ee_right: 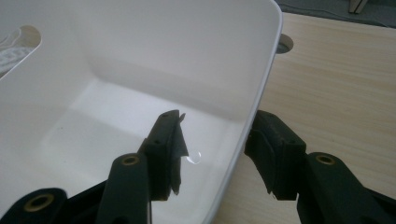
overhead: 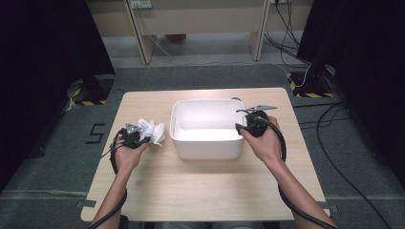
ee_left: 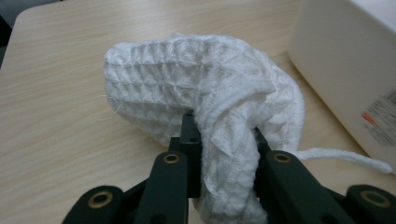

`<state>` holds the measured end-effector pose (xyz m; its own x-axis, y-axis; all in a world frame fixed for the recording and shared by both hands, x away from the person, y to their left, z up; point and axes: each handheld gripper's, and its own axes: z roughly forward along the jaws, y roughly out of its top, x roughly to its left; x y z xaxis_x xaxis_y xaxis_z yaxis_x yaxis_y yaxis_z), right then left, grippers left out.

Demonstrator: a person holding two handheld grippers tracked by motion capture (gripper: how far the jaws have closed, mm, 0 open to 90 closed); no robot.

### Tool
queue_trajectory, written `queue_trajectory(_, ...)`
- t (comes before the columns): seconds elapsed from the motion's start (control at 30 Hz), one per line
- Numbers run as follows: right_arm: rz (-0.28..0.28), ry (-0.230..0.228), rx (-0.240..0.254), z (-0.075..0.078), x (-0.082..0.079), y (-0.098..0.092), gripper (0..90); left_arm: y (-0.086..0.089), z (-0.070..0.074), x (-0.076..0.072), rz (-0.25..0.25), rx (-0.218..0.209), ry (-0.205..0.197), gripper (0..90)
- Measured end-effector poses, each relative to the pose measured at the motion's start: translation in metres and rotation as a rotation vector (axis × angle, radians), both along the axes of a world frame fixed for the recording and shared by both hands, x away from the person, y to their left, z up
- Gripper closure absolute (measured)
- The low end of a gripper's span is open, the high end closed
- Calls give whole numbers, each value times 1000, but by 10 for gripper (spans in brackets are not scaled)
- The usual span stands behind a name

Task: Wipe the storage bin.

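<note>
White waffle-weave cloth (ee_left: 205, 93), bunched up, sits on the wooden table (overhead: 200, 191) just left of the tub, clamped between the left gripper's (ee_left: 224, 154) jaws. White plastic tub (overhead: 207, 128) holds nothing; a sticker (ee_left: 380, 119) on its side is too blurred to read. Right gripper's (ee_right: 215, 140) jaws stand apart, straddling the tub's right wall.

High view: above person's side, looking forward and down on whole table (overhead: 205, 191). Left gripper view: close, low, facing cloth (ee_left: 201, 93). Right gripper view: close, over tub (ee_right: 261, 93) rim. All share tub.
</note>
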<state>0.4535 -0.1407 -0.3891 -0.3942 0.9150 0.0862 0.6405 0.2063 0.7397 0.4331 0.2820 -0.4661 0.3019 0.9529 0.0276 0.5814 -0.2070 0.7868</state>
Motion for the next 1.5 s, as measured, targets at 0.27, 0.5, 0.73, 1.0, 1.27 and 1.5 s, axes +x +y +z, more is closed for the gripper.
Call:
queue_trajectory(0.27,-2,-4,2,2,-1,0,543,-1,13,-41,-48,0,-62,764)
queue_trajectory(0.5,-1,-12,-6,1,0,-1,571,-26,19,-90,-171,-45,-87,764)
queue_trajectory(0.73,0,-18,-23,1,0,-1,609,-55,34,-117,-278,-49,-143,764)
queue_trajectory(1.0,0,-9,-33,0,0,-1,635,-79,39,-114,-349,-74,-196,764)
queue_trajectory(1.27,3,-4,-43,-1,-1,-2,678,-91,39,-106,-381,-61,-215,763)
queue_trajectory(1.5,8,-2,-60,-1,-1,0,703,-98,39,-96,-413,-67,-217,763)
